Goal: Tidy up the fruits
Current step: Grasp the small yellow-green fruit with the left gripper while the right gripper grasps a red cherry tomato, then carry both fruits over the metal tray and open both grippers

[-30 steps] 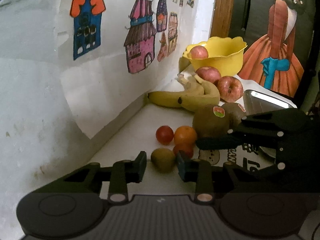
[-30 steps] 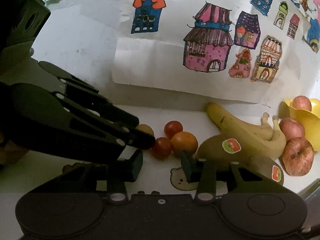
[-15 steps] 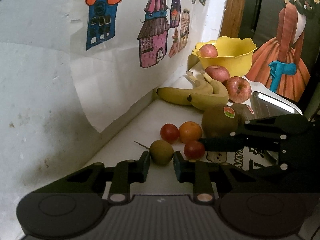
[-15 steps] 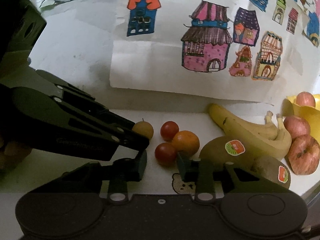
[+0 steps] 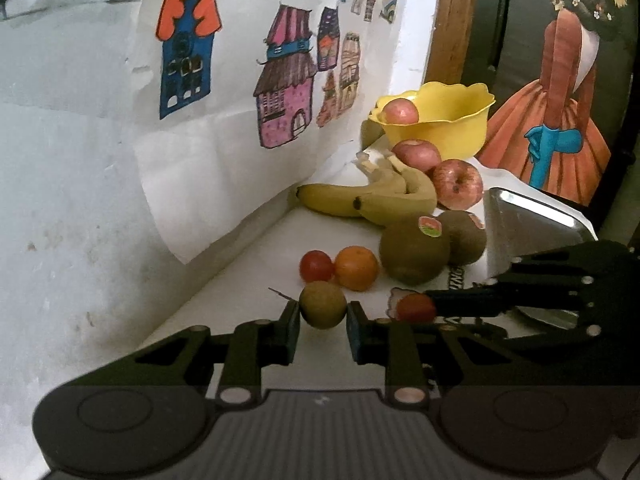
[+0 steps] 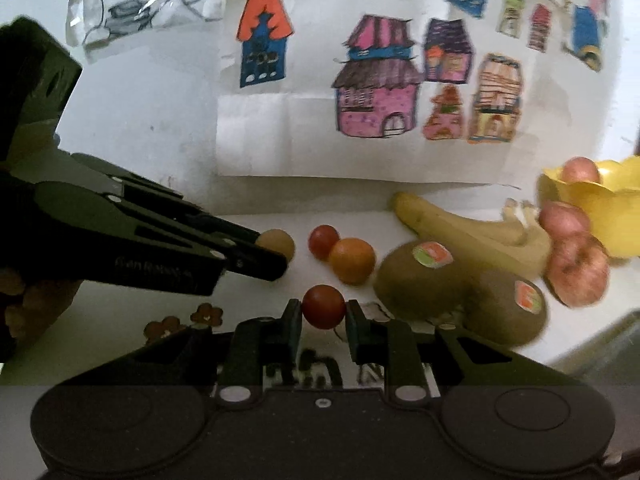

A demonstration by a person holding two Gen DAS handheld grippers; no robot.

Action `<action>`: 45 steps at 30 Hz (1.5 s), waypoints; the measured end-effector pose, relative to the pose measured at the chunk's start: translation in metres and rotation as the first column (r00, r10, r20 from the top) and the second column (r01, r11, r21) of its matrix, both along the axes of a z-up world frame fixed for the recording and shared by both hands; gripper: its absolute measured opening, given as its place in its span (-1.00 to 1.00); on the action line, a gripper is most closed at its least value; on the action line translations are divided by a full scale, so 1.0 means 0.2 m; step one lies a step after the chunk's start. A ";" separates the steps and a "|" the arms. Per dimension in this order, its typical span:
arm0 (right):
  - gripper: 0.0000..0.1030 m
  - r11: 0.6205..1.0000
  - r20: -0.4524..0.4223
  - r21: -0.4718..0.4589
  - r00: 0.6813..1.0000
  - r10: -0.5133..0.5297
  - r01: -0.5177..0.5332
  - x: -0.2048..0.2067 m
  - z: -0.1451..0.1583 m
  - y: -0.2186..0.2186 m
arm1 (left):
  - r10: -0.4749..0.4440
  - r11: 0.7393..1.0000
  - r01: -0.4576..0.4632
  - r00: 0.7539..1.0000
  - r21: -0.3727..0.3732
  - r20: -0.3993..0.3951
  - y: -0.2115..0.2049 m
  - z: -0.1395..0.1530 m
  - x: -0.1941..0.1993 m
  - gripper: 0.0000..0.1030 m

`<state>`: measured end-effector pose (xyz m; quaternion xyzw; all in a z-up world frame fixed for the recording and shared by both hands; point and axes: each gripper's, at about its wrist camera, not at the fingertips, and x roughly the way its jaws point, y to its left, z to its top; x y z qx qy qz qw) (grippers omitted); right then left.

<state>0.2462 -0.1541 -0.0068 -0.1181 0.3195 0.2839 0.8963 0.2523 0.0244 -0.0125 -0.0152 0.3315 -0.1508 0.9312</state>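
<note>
My left gripper (image 5: pixel 323 322) is shut on a small olive-brown round fruit (image 5: pixel 323 304) with a thin stem, held just above the white counter. My right gripper (image 6: pixel 323 316) is shut on a red cherry tomato (image 6: pixel 323 306); that tomato (image 5: pixel 416 307) also shows at the right gripper's tip in the left wrist view. Behind them lie another red tomato (image 5: pixel 316 266), a small orange (image 5: pixel 356 267), two stickered kiwis (image 5: pixel 415 251), a bunch of bananas (image 5: pixel 368 196) and two apples (image 5: pixel 457 183). A yellow bowl (image 5: pixel 444 124) at the far end holds one apple (image 5: pixel 400 111).
A wall with coloured house drawings (image 5: pixel 286 80) runs along the left of the counter. A shiny metal tray (image 5: pixel 528 224) lies on the right beside the kiwis. A door with a picture of an orange dress (image 5: pixel 560 80) stands behind the bowl.
Both grippers closed in and shut: the left on the olive-brown fruit, the right on the red tomato. Both fruits have come back slightly from the cluster.
</note>
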 end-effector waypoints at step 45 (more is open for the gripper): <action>-0.26 0.900 -0.014 0.095 0.904 -0.427 0.426 -0.15 0.05 -0.90 | -0.284 0.958 0.282 0.958 -0.052 -0.033 -0.85 -0.04 -0.02 -0.45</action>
